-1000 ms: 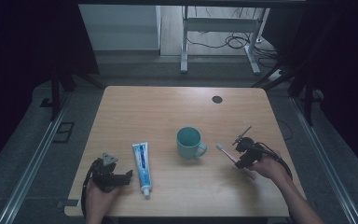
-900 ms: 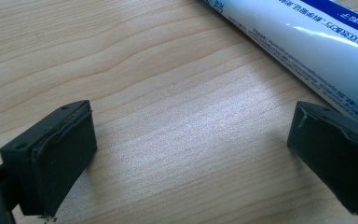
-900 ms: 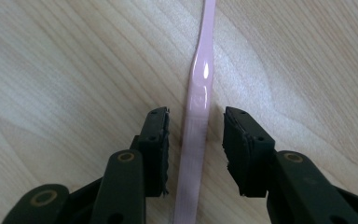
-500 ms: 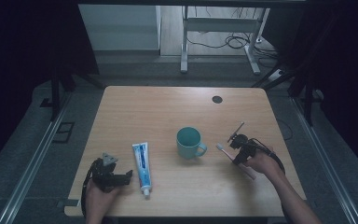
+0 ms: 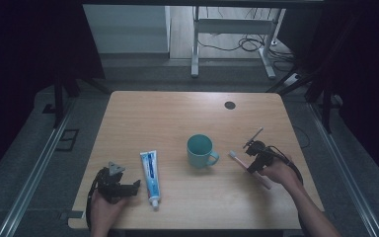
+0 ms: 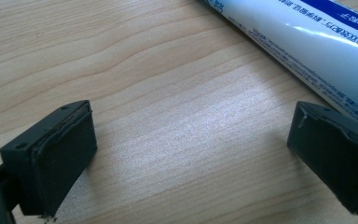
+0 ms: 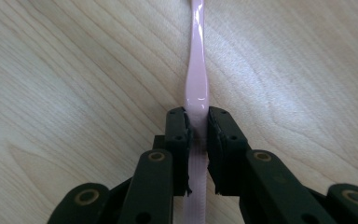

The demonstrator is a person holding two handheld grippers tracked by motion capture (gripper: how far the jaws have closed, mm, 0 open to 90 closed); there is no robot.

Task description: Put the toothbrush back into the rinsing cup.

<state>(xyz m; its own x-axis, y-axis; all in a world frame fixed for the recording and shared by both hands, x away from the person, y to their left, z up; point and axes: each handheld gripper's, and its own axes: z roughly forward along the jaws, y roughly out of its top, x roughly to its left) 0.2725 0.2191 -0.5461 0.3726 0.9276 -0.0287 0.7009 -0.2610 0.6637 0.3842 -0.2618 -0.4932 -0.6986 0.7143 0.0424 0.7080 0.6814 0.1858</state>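
Note:
A pink toothbrush [image 5: 238,159] lies on the wooden table [image 5: 177,113], right of a teal mug [image 5: 200,150]. My right gripper [image 5: 253,165] is shut on its handle. In the right gripper view the pads [image 7: 179,128] pinch the toothbrush [image 7: 196,84], which runs straight ahead over the wood. These jaws have just been closing with the handle between them. My left gripper [image 5: 134,186] rests near the front left edge, open, beside a white and blue toothpaste tube [image 5: 149,177]. Its jaws [image 6: 191,154] stand wide over bare wood, with the tube [image 6: 307,56] at the upper right.
A dark round grommet [image 5: 230,104] sits in the table's back right corner. Beyond the far edge are desk legs [image 5: 195,44] and cables on the floor. Metal rails [image 5: 34,168] run along both sides of the table.
The right hand has shifted slightly at the toothbrush, its gripper settling onto the handle. The left hand, mug and toothpaste tube have stayed in place.

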